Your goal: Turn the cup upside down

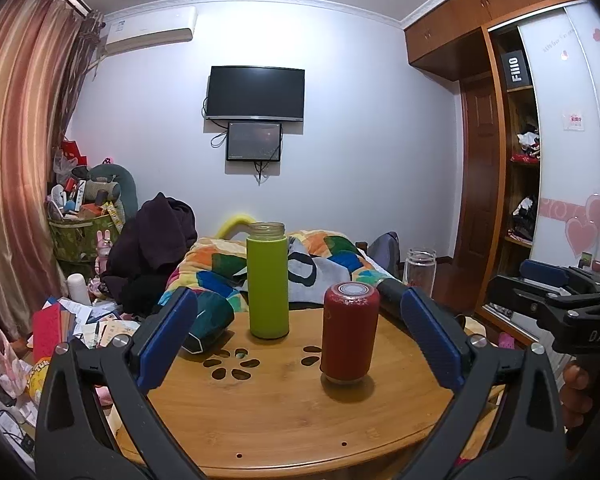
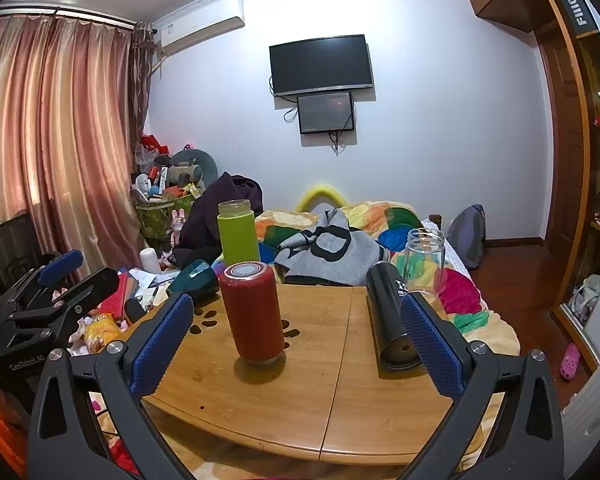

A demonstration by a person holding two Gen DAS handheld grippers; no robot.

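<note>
A red cup (image 1: 350, 334) stands upside down on the round wooden table (image 1: 284, 408), its base ring facing up; it also shows in the right wrist view (image 2: 254, 312). A green cup (image 1: 268, 280) stands upright with its mouth open, behind and left of it, and shows in the right wrist view too (image 2: 238, 232). My left gripper (image 1: 300, 344) is open and empty, back from the cups near the table's front. My right gripper (image 2: 296, 344) is open and empty, also back from the cups.
A black cup (image 2: 388, 320) lies on its side at the table's right. A teal cup (image 1: 208, 320) lies on its side at the left. A clear glass jar (image 2: 424, 258) stands at the far right edge. A bed with a colourful quilt (image 1: 332, 256) lies behind the table.
</note>
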